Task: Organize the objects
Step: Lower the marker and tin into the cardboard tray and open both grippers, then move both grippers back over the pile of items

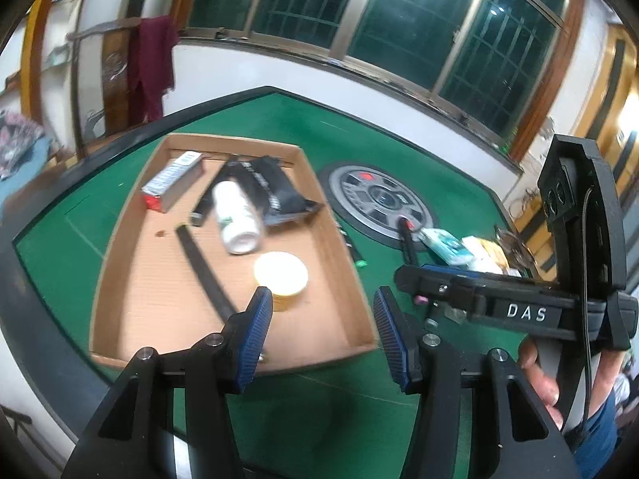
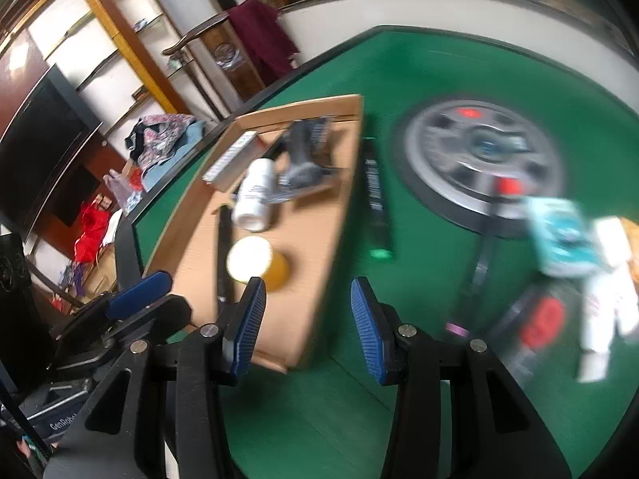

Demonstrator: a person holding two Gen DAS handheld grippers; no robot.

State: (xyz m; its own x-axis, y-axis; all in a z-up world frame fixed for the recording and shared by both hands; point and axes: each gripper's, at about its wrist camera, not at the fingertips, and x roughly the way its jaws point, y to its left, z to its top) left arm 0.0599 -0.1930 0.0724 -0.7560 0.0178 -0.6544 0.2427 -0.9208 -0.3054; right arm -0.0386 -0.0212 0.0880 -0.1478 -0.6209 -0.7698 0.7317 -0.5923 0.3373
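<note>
Green table (image 1: 279,127), right claw (image 1: 403,275) lettered "DAS"

Maroon cloth (image 1: 153,60) over wooden chair (image 1: 114,68), barred window (image 1: 399,20) (dark outside); shelves (image 2: 100,32)

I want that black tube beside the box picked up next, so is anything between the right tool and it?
Nothing visible. The right tool, open and empty, hovers over bare green felt, and the black tube lies just outside the cardboard box wall.
</note>
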